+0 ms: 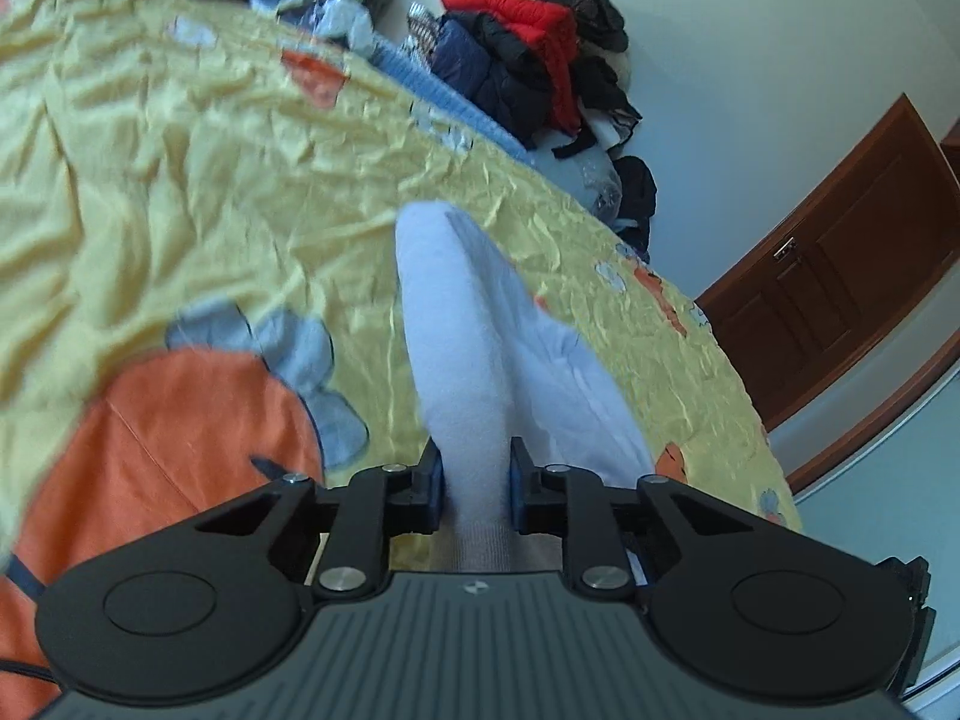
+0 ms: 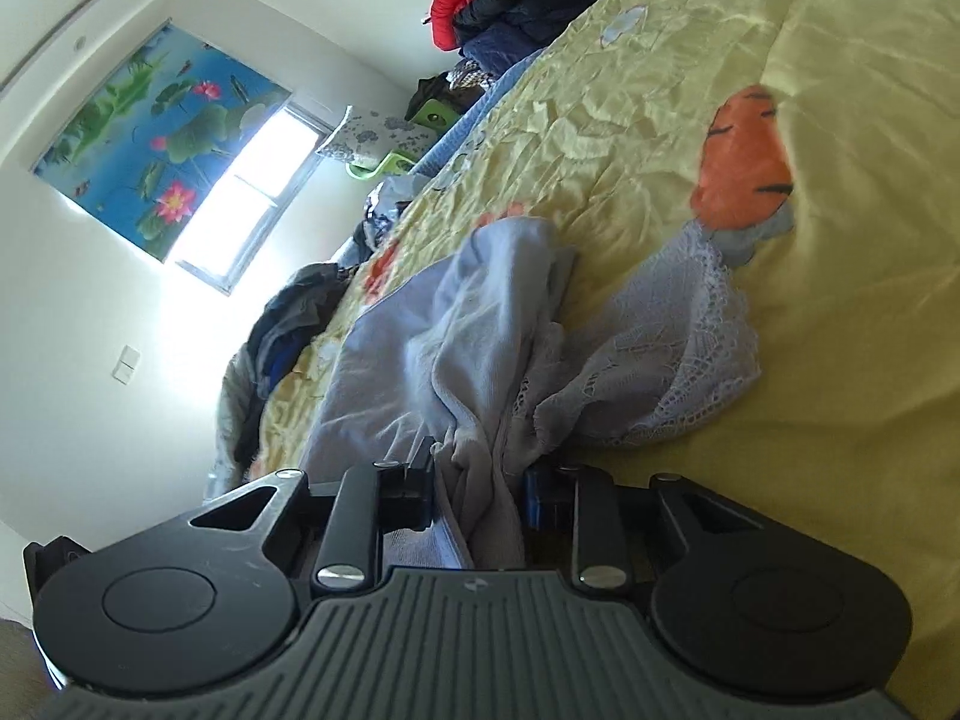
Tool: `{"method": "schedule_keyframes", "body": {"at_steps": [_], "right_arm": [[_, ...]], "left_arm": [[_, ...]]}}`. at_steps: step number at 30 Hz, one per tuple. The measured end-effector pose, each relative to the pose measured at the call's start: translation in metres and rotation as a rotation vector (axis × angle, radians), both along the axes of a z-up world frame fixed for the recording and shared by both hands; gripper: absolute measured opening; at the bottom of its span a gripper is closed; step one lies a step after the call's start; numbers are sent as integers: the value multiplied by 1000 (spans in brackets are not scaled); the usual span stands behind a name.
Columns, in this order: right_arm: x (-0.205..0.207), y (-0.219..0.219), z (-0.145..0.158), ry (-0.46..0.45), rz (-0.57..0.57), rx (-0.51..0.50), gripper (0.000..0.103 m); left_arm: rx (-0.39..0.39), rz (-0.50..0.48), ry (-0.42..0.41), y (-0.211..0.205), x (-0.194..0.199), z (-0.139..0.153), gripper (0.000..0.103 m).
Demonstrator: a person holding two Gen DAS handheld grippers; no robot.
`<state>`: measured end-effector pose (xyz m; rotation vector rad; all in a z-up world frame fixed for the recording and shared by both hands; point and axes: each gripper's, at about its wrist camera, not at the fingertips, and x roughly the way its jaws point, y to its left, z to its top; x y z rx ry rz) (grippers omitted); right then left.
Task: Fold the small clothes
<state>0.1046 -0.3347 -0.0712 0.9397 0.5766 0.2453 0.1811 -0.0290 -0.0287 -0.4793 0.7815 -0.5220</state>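
A pale lilac garment lies on the yellow bed cover and stretches away from my left gripper, whose two black fingers press on a thick fold of it. In the right wrist view the same pale cloth is bunched up, with a lace-edged part spread to the right. My right gripper is shut on a gathered edge of that cloth, and its pads are partly hidden by the fabric.
A heap of dark and red clothes sits past the far edge of the bed. More clothes lie along the bed's left edge below a window. A brown door stands at the right.
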Motion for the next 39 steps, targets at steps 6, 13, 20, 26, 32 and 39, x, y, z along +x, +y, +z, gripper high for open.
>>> {"method": "schedule_keyframes", "body": {"at_steps": [6,13,20,26,32,39], "right_arm": [[3,21,-1,29,2,-74,33],[-27,26,22,11,-33,-248,53],[-43,48,23,7,55,-406,51],[-56,60,39,-9,18,-540,56],[-67,74,32,7,36,-631,62],[-80,81,32,3,34,-674,77]], "left_arm": [[73,8,67,10,2,-6,23],[212,44,-5,10,-31,-1,31],[316,85,-32,3,-53,-7,53],[419,107,-106,-2,-71,0,58],[475,106,-135,-7,-88,-2,61],[511,120,-158,-3,-103,-6,71]]}}
